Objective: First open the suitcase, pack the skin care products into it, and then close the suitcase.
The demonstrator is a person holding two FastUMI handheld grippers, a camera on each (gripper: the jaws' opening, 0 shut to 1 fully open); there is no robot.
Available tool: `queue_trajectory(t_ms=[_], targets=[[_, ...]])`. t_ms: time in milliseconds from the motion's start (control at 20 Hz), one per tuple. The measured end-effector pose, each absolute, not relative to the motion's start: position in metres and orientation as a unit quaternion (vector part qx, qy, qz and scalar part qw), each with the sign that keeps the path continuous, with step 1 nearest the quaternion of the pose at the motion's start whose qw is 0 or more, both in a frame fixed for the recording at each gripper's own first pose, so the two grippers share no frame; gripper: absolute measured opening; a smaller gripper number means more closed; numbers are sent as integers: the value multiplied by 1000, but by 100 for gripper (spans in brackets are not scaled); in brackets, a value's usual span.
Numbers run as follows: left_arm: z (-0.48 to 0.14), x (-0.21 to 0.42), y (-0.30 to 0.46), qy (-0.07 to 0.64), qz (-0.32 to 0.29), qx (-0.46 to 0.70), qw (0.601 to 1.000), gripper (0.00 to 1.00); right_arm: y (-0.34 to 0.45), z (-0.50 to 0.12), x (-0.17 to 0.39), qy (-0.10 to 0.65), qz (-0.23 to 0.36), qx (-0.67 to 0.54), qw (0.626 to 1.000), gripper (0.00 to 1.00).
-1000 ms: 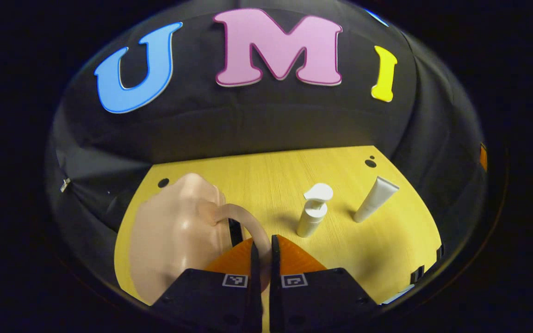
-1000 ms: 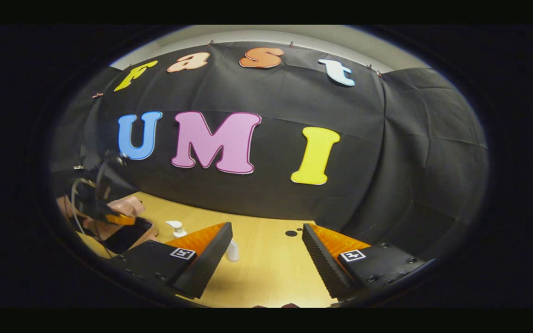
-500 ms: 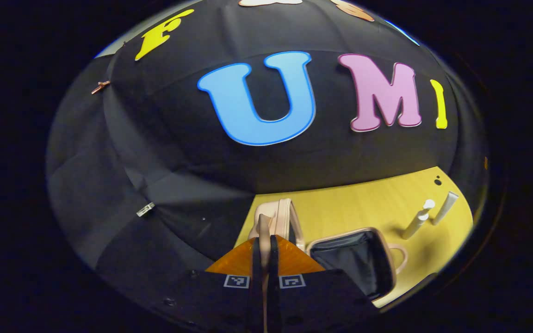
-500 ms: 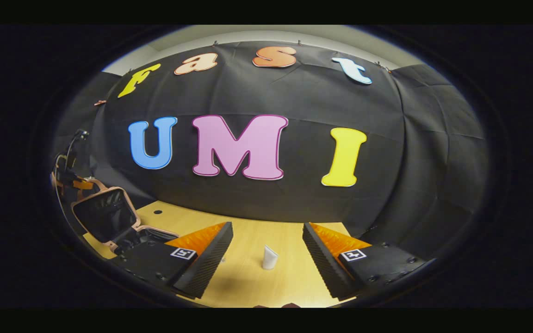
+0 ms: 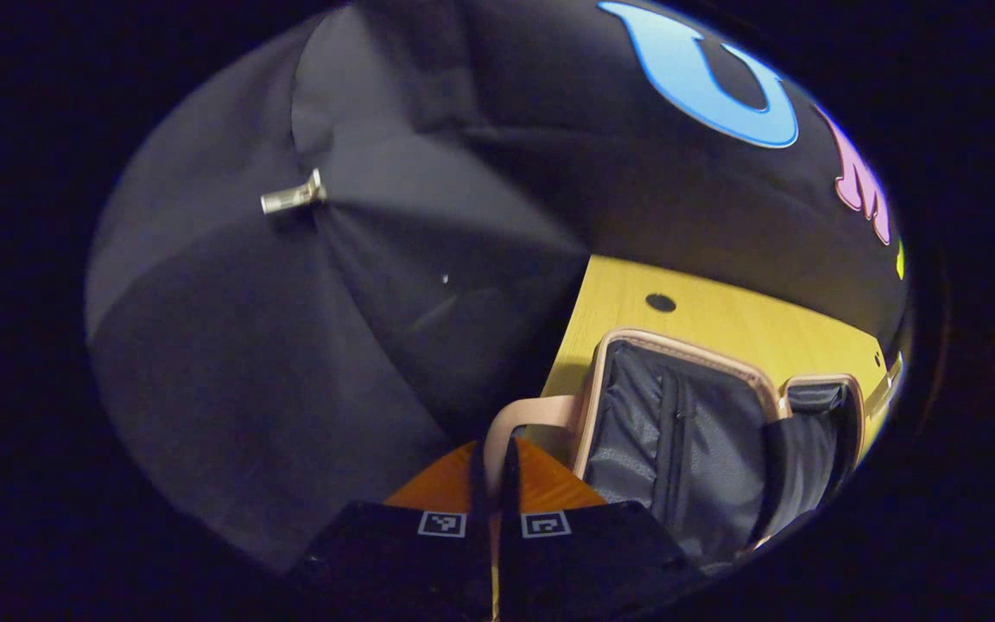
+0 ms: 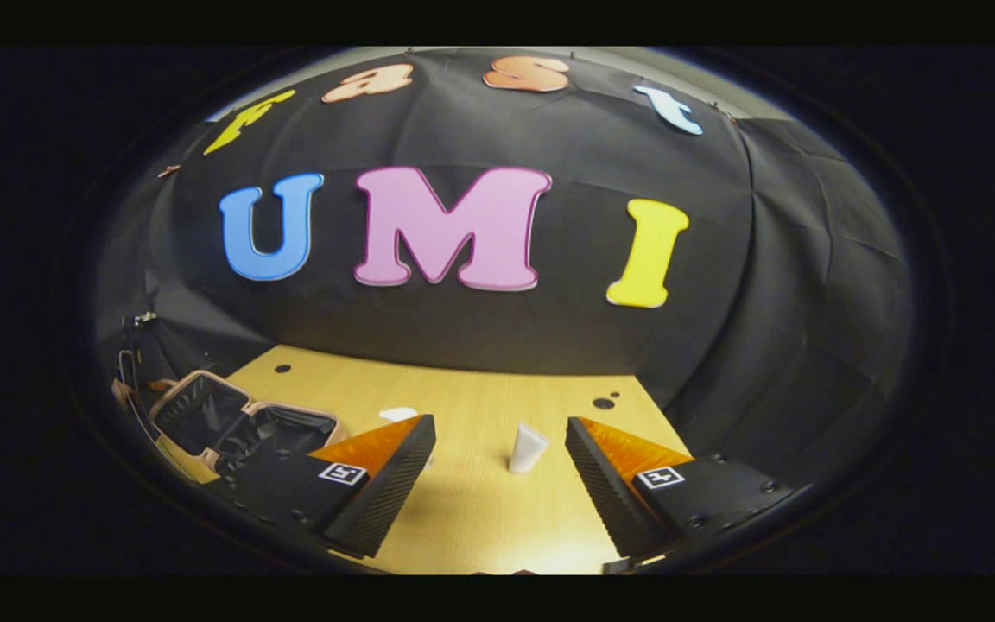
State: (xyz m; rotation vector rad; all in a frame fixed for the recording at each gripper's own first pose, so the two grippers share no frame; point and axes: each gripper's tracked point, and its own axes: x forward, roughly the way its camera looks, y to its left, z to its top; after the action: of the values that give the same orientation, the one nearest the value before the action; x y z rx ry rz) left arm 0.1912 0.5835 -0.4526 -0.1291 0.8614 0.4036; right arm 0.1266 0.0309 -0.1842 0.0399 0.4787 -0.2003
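Pink suitcase open, left tongs clamped on its handle; right tongs apart.

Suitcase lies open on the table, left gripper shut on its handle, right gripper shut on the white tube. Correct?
Not quite. In the right gripper view the right gripper is open, the white tube standing untouched between its fingers. The suitcase lies open, left gripper shut on its handle.

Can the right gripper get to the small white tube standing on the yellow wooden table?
Probably yes. The right gripper is open, the small white tube stands upright ahead between its fingers, and the yellow wooden table between them looks bare.
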Motion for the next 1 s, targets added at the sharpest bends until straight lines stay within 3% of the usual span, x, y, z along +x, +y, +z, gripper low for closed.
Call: queue_trajectory(t_ms=[150,200,300,350,400,500,700,900,950,1000], targets=[[-472,198,600,399,178,-34,899,16,42,-213,114,267,-110,12,957,93],[-469,193,601,396,180,-29,900,20,43,-224,109,281,-115,18,953,97],[-430,203,590,356,167,-25,919,53,43,-240,104,302,-124,36,945,97],[-408,212,579,336,156,-23,929,84,41,-245,103,308,-129,44,942,100],[-380,215,558,318,140,-23,937,96,36,-247,104,308,-137,54,940,97],[-329,225,497,292,86,-16,952,96,23,-251,109,301,-150,66,940,96],[-272,225,301,269,-61,-3,961,96,1,-278,127,302,-156,86,937,97],[-294,214,106,311,-165,-16,936,97,-9,-318,141,321,-147,105,929,97],[-299,214,60,322,-182,-10,929,100,-12,-328,145,326,-141,98,930,93],[-306,214,26,332,-199,-7,922,99,-16,-341,151,335,-133,85,929,97]])
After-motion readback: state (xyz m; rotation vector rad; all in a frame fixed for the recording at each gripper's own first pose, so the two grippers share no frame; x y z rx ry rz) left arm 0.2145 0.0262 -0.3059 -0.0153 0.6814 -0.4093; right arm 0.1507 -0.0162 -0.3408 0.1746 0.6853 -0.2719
